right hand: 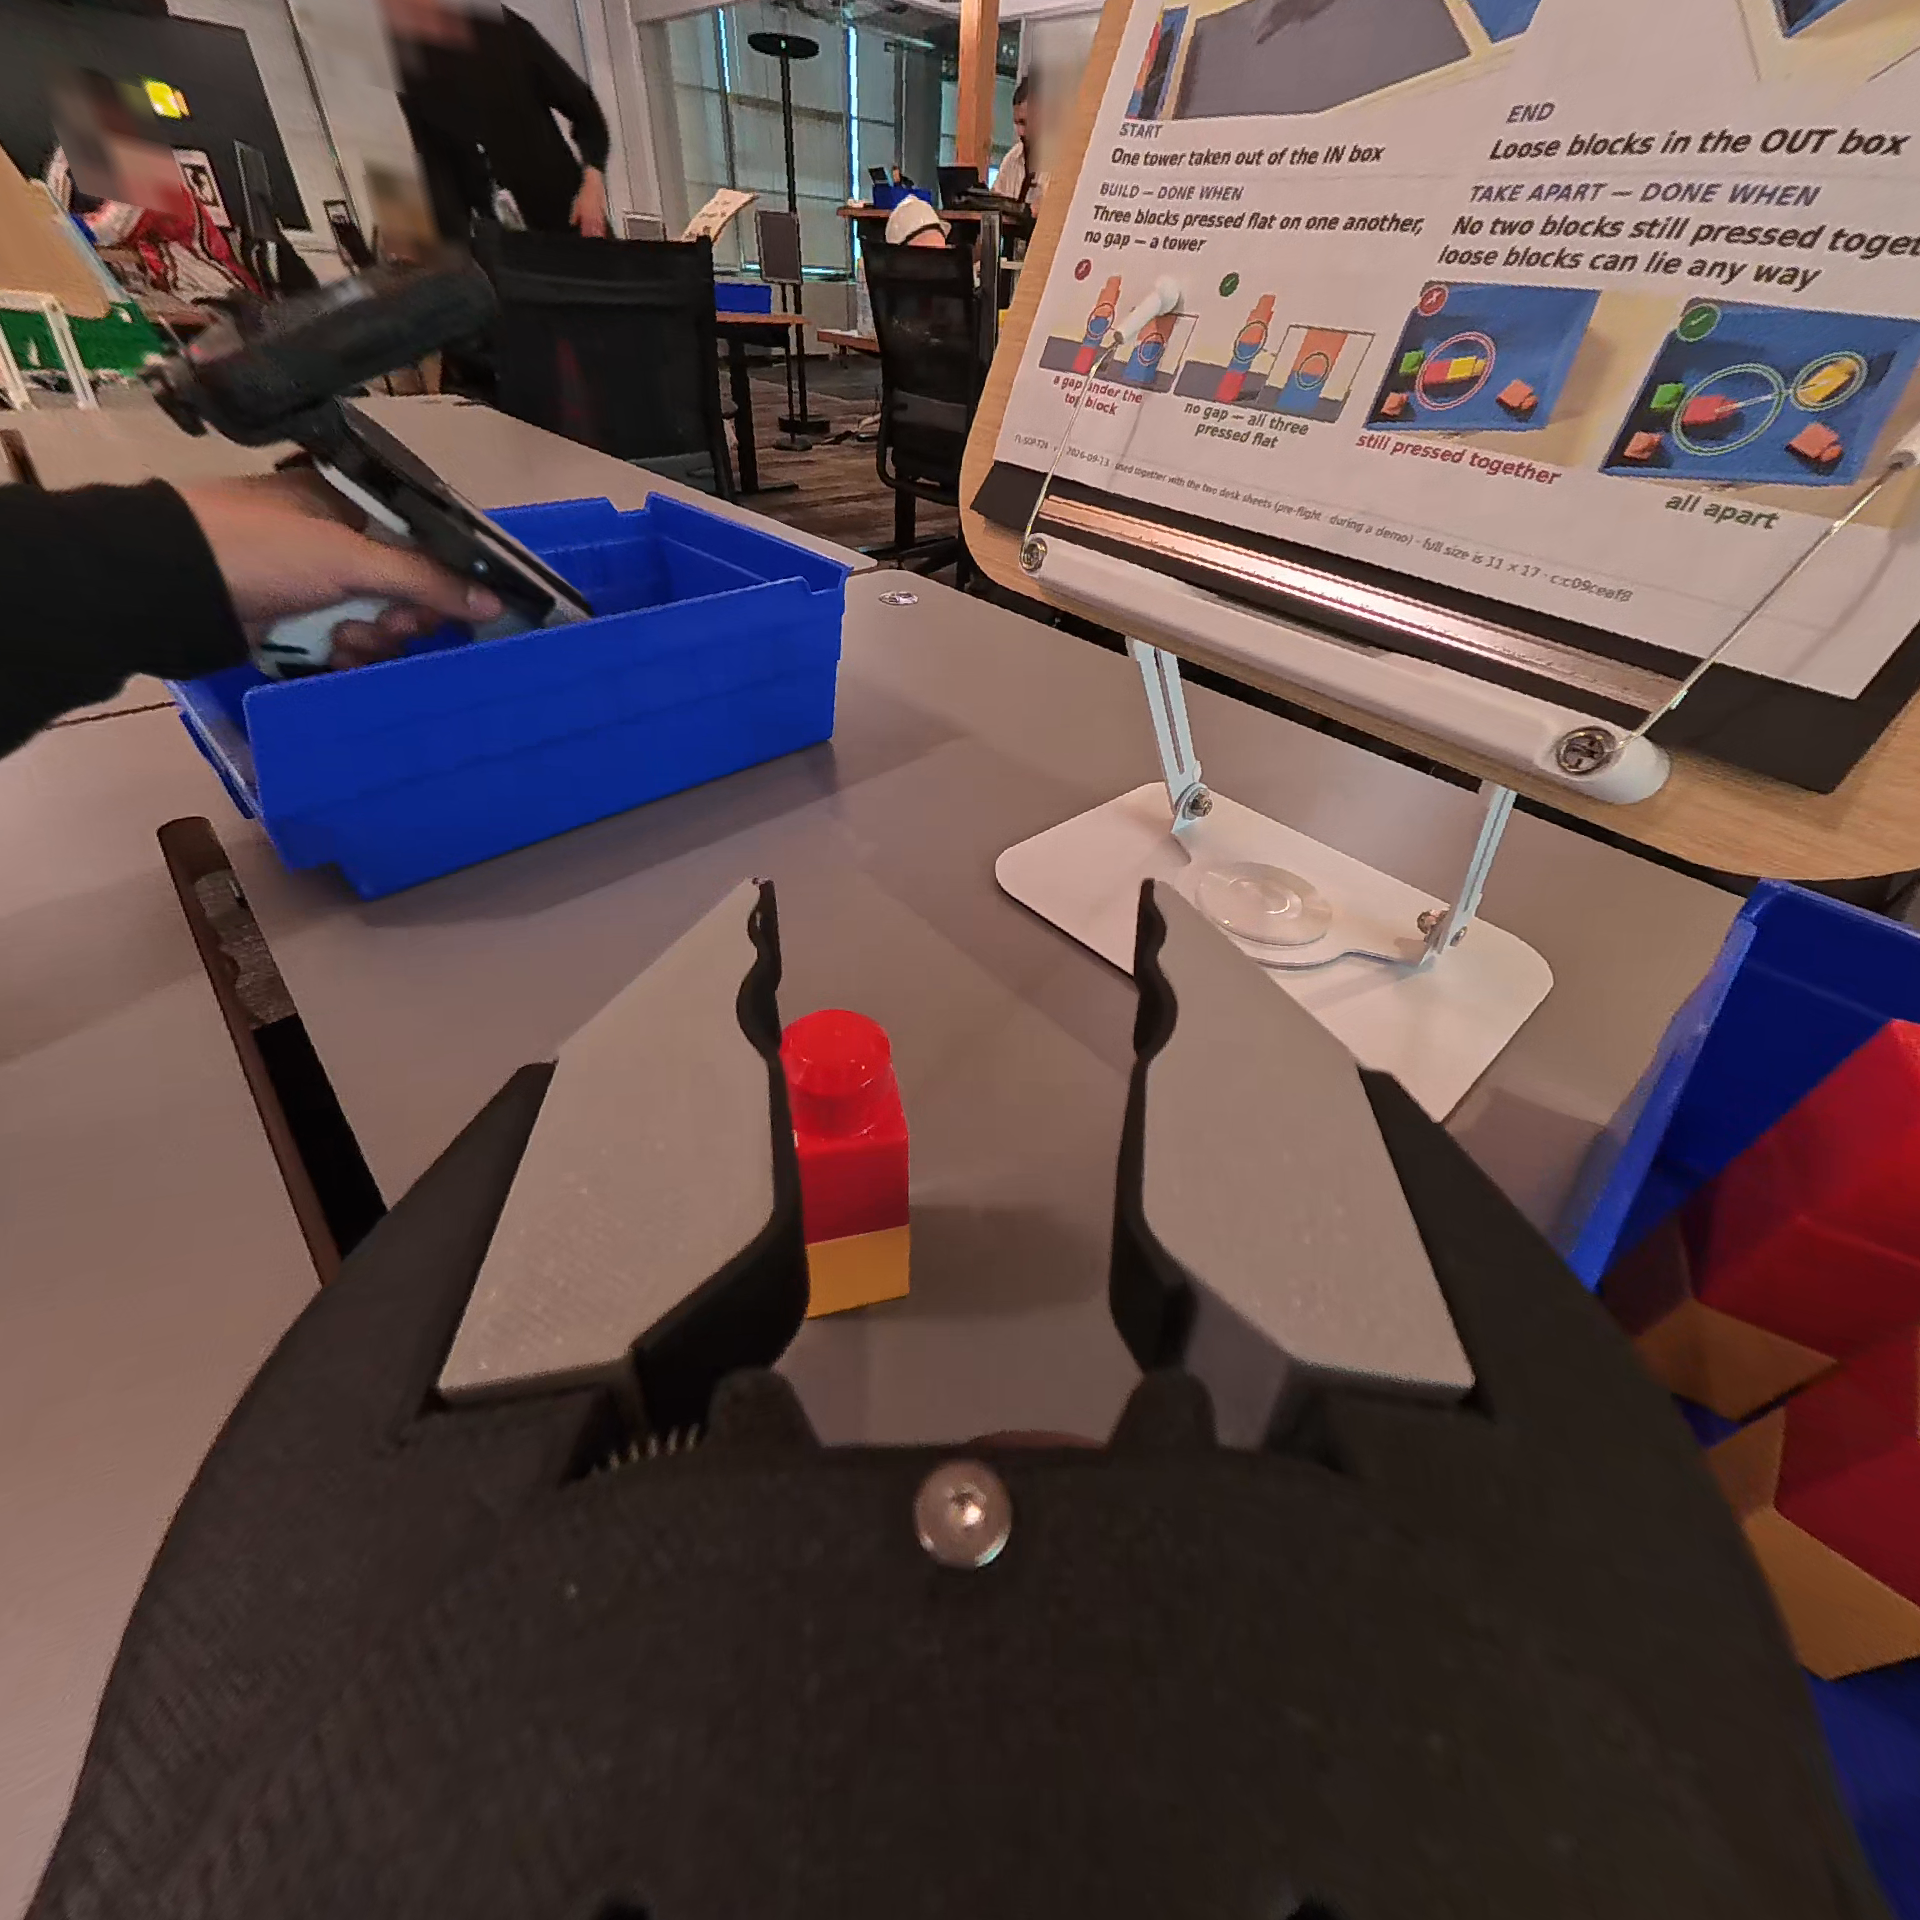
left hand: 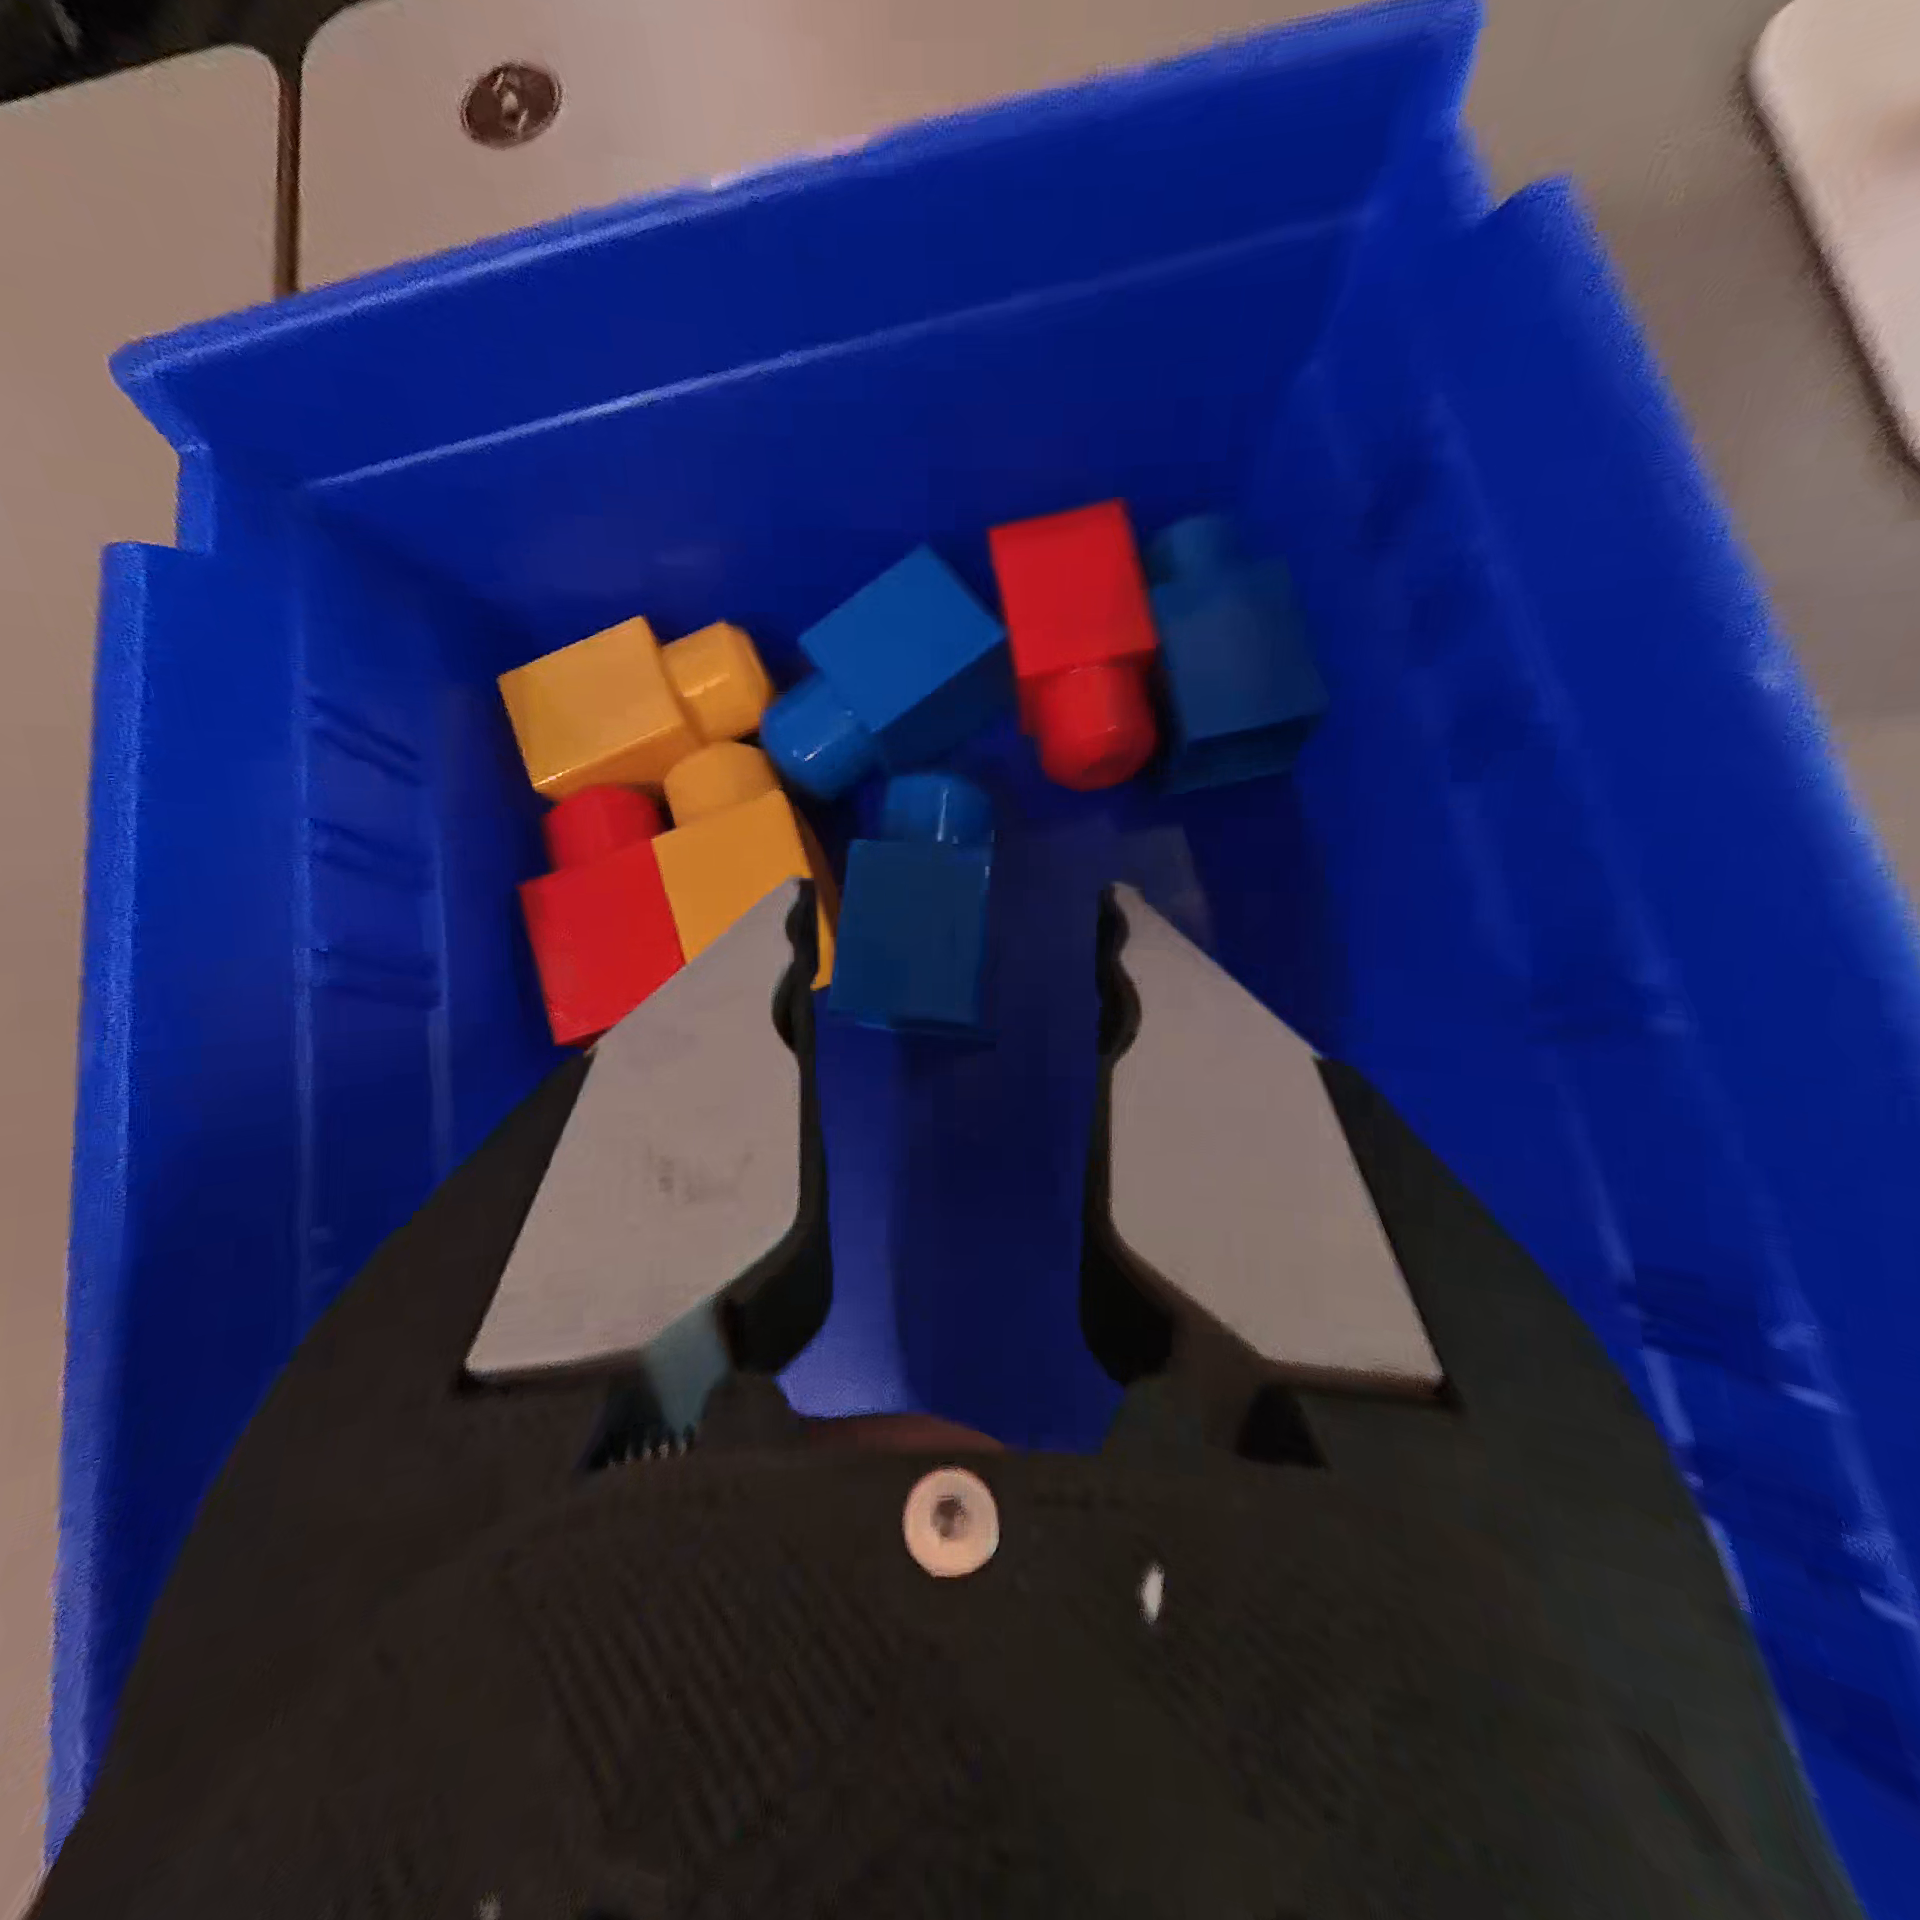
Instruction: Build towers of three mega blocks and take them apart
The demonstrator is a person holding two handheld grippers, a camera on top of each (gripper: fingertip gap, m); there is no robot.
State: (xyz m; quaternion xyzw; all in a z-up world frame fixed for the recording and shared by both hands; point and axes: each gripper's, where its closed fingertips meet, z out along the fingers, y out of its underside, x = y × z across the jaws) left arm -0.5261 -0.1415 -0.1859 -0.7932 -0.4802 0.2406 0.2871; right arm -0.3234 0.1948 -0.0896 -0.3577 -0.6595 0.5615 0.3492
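Left tongs (left hand: pixel 951 914) spread wide and empty, lowered inside a blue bin (left hand: pixel 727 312) that sits on the grey desk (right hand: pixel 935 727). Seven loose mega blocks lying on the bin floor toward its far wall. Nearest the tips, a blue block (left hand: pixel 914 935) with its stud pointing at the far wall, just inside the left fingertip (left hand: pixel 790 904) but not gripped. Beside it toward the bin's left wall, a yellow block (left hand: pixel 743 862) and a red block (left hand: pixel 597 935) side by side, touching. Behind them another yellow block (left hand: pixel 603 707) on its side. At the middle a tilted blue block (left hand: pixel 894 675). Toward the right wall a red block (left hand: pixel 1075 644) against a dark blue block (left hand: pixel 1231 665).

Right tongs (right hand: pixel 951 904) also spread wide, holding nothing, low over the desk's near part. Between the fingers, close by the left one, a two-block stack upright on the desk: red block (right hand: pixel 844 1132) pressed on a yellow block (right hand: pixel 857 1268). Whether the finger touches the stack cannot be told. At the desk's right edge a second blue bin (right hand: pixel 1787 997) with red and yellow block towers (right hand: pixel 1829 1299) inside. Toward the far edge, a white stand (right hand: pixel 1299 935) carrying an instruction sheet (right hand: pixel 1455 312).
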